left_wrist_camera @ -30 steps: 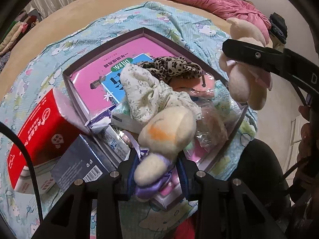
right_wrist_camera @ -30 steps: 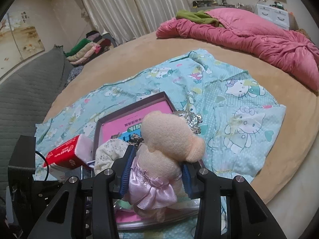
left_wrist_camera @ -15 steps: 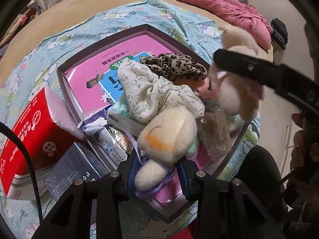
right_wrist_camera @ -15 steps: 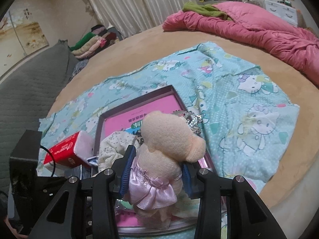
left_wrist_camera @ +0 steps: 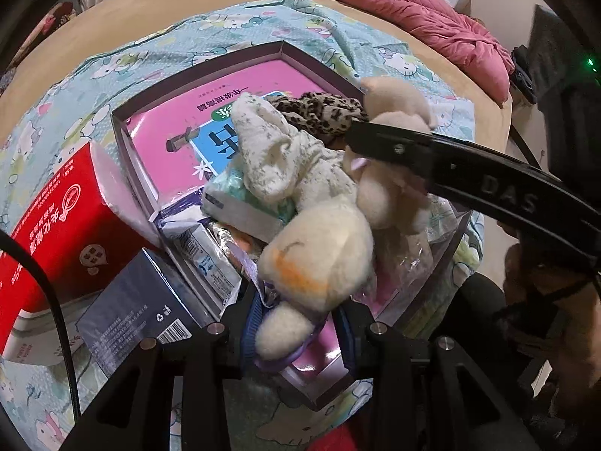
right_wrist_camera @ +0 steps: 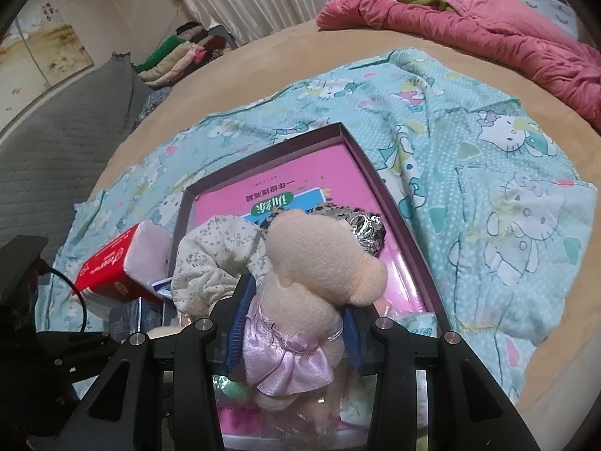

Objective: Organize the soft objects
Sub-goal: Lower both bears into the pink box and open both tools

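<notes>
Down comes the right gripper (right_wrist_camera: 293, 323) since a second ago, its pink-skirted plush (right_wrist_camera: 300, 300) now low over the purple box (right_wrist_camera: 394, 203). Both pairs of fingers are pinching: the left gripper (left_wrist_camera: 296, 327) clamps a cream plush (left_wrist_camera: 315, 255), head pointing away from the fingers, over the box's near corner. Just beyond the fingers the box holds a pink book (left_wrist_camera: 240, 101), a floral cloth (left_wrist_camera: 278, 150) and a leopard scrunchie (left_wrist_camera: 319, 112). Right looks nearer to dropping its toy.

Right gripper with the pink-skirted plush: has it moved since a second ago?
Yes. In the left wrist view the right gripper and its plush toy have come in from beyond the box's right wall to over its contents.
</notes>
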The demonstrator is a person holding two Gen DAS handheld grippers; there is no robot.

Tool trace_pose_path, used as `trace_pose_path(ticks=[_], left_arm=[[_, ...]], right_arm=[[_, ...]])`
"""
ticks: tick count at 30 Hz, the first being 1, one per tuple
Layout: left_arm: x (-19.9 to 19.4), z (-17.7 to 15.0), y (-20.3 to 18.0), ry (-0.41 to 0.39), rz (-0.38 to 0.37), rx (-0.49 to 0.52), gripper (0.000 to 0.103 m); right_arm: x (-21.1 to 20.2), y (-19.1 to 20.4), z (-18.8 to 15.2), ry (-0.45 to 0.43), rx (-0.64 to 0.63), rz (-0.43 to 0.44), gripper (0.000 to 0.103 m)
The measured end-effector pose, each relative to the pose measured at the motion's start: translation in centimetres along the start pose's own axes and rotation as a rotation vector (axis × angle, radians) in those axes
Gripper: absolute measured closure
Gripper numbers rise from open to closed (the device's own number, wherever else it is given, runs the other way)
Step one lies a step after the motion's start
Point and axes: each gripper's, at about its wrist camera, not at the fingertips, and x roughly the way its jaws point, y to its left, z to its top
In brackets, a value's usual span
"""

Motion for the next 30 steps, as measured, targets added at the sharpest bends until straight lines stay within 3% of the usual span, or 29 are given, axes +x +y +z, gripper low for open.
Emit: trace_pose_path(ticks=[21, 30], left_arm=[[0.0, 0.9, 1.2, 0.003, -0.067, -0.093, 0.067], [-0.3, 0.8, 0.9, -0.006, -0.072, -0.095, 0.066]], right_arm=[[1.0, 0.0, 0.2, -0.011, 0.002, -0.014, 0.052], [0.2, 0.4, 0.2, -0.028, -0.013, -0.03, 0.041]])
